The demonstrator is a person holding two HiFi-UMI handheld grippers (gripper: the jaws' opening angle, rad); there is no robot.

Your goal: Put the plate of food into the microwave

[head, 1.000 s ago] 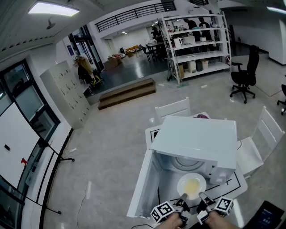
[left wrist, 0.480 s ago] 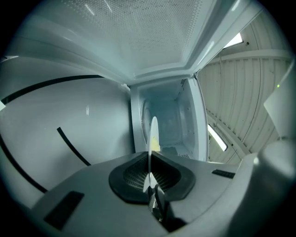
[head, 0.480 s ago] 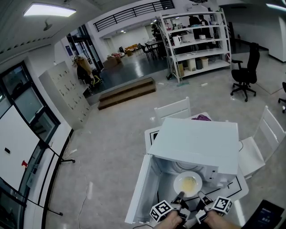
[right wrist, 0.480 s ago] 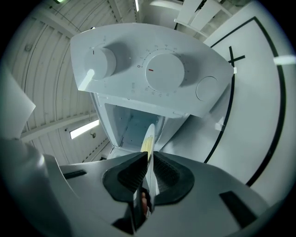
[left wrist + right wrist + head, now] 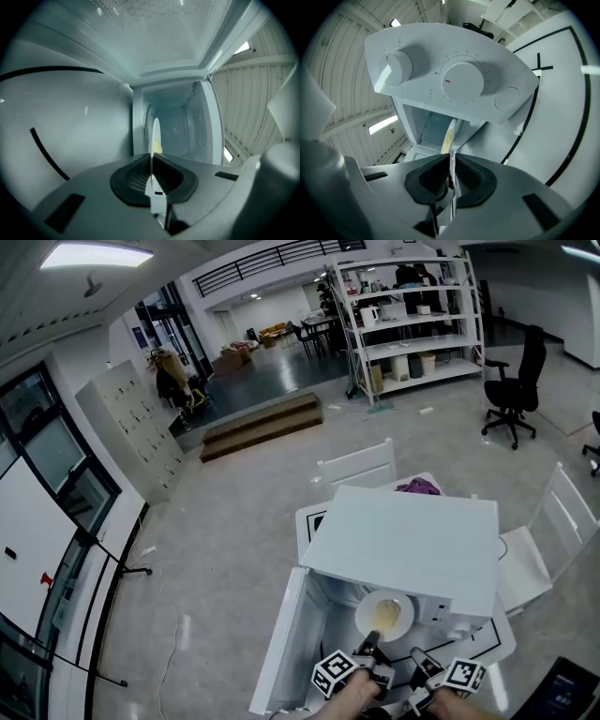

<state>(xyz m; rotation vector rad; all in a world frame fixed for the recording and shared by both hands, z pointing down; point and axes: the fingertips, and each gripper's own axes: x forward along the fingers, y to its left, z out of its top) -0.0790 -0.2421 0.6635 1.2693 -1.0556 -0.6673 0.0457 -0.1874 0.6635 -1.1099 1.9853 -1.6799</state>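
A white plate [image 5: 384, 615] with yellow food sits level at the mouth of the open white microwave [image 5: 403, 540], partly under its top. Both grippers hold the plate's near rim. My left gripper [image 5: 367, 643] is shut on the rim's left part, my right gripper [image 5: 418, 658] on its right part. In the left gripper view the plate [image 5: 153, 136] shows edge-on inside the cavity, clamped between the pads of the gripper [image 5: 151, 176]. The right gripper view shows the plate [image 5: 449, 136] edge-on between the shut gripper [image 5: 450, 171] pads, below the control panel [image 5: 461, 82] with two knobs.
The microwave door [image 5: 279, 652] hangs open to the left. The microwave stands on a white table [image 5: 314, 521] with black markings. White chairs [image 5: 356, 467] stand behind and to the right [image 5: 553, 531]. A purple thing [image 5: 418, 487] lies behind the microwave. A dark device [image 5: 562, 695] lies at bottom right.
Both grippers have carried the plate forward from in front of the opening to the cavity's mouth, partly under the microwave's top. The grips have not changed.
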